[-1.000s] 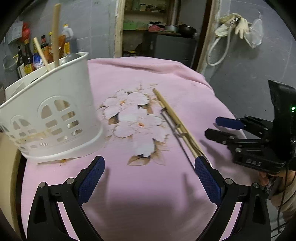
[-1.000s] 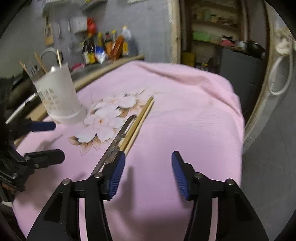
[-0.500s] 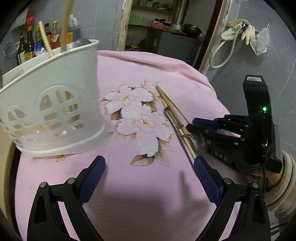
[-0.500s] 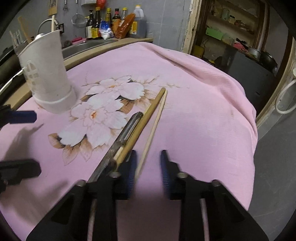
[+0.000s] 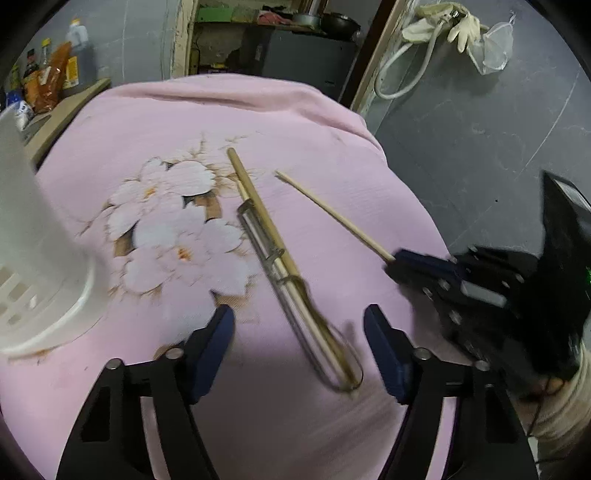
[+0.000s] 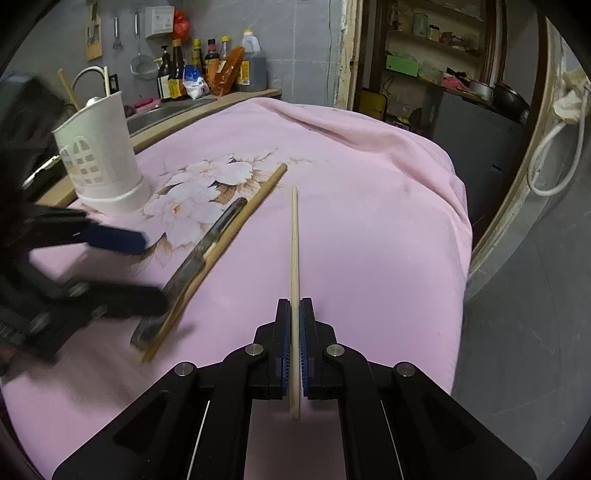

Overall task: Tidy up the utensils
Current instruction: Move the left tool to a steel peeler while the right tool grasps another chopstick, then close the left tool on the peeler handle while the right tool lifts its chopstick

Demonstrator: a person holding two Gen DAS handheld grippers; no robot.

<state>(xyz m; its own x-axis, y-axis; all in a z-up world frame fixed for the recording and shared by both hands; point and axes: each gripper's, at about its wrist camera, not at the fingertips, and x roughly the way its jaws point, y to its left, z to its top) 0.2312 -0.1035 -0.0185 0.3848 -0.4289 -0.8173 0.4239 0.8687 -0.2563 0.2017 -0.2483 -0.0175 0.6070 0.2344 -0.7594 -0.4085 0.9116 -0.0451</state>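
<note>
My right gripper (image 6: 294, 314) is shut on a thin wooden chopstick (image 6: 294, 236), which points straight ahead just above the pink cloth (image 6: 369, 206). The left wrist view shows the same chopstick (image 5: 332, 214) in that gripper (image 5: 397, 260). My left gripper (image 5: 299, 332) is closing around a thick wooden stick (image 5: 258, 206) and a metal wire utensil (image 5: 314, 332) that lie together on the cloth. Its pads do not touch them. The right wrist view shows the left gripper (image 6: 153, 271) astride that stick (image 6: 251, 206). A white slotted holder (image 6: 99, 155) with several utensils stands at the far left.
Bottles (image 6: 214, 62) and a sink faucet (image 6: 88, 74) sit behind the holder on a counter. The cloth (image 5: 369, 122) drops off at the right and far edges to a grey floor. A hose and gloves (image 5: 443, 22) hang on the wall. A sleeve (image 5: 561, 406) is at the right.
The right gripper shut on the thin chopstick and drew it away from the other utensils. The left gripper swung right from the holder to over the stick and metal utensil, jaws narrowing.
</note>
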